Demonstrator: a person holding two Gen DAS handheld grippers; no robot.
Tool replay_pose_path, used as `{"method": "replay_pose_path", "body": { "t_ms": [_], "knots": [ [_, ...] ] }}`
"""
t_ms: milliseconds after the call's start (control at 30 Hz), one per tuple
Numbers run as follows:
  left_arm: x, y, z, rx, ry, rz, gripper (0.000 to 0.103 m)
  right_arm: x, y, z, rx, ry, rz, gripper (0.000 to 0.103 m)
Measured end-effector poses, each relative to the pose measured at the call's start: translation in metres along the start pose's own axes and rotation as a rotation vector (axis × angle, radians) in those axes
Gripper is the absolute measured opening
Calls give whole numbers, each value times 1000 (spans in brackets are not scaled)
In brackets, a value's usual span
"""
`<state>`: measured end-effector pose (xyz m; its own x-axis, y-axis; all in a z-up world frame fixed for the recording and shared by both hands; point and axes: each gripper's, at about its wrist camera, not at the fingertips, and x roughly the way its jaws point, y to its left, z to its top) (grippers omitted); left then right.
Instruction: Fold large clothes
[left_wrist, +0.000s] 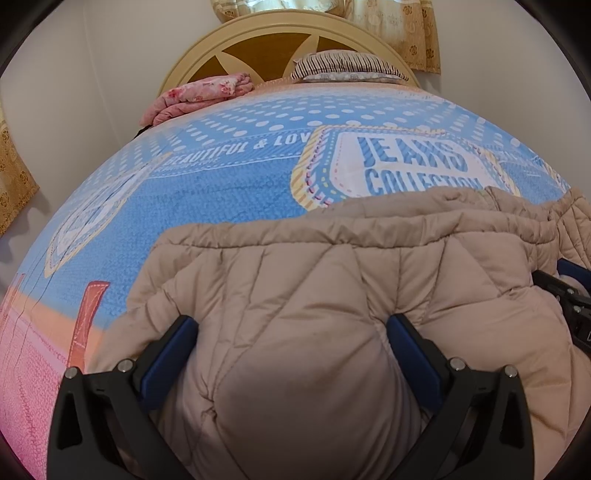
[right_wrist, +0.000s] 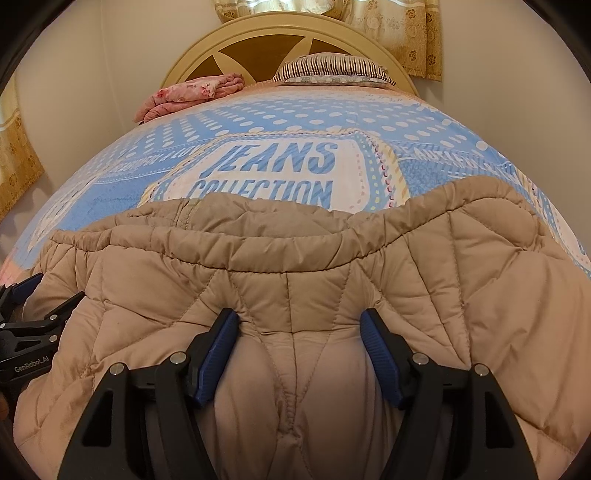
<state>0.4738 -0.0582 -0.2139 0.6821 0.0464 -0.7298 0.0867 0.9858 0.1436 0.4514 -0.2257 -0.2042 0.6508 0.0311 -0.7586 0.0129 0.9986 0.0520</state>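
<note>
A beige quilted puffer jacket lies on the bed's near part; it also fills the right wrist view. My left gripper has its blue-padded fingers pressed against both sides of a thick bulge of the jacket's near edge. My right gripper holds another bulge of the same edge between its fingers. The left gripper shows at the left edge of the right wrist view. The right gripper shows at the right edge of the left wrist view.
The bed has a blue dotted cover printed "JEANS COLLECTION". A folded pink floral blanket and a striped pillow lie by the cream headboard. Gold curtains hang behind. Walls flank the bed.
</note>
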Motion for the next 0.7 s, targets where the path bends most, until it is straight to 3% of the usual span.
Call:
{"method": "replay_pose_path", "body": {
  "t_ms": [133,300,400,700],
  "knots": [
    [0,0,1,3,0,1,103,-30,7,1,-14,-51,-44,69],
    [0,0,0,2,-2,2,103,-81,37,-9,-26,-135,36,69],
    [0,-1,0,0,-4,1,103,-67,52,-24,-57,-77,37,69],
    [-1,0,0,-3,-4,0,103,-35,54,-42,-63,-58,2,72]
  ]
}}
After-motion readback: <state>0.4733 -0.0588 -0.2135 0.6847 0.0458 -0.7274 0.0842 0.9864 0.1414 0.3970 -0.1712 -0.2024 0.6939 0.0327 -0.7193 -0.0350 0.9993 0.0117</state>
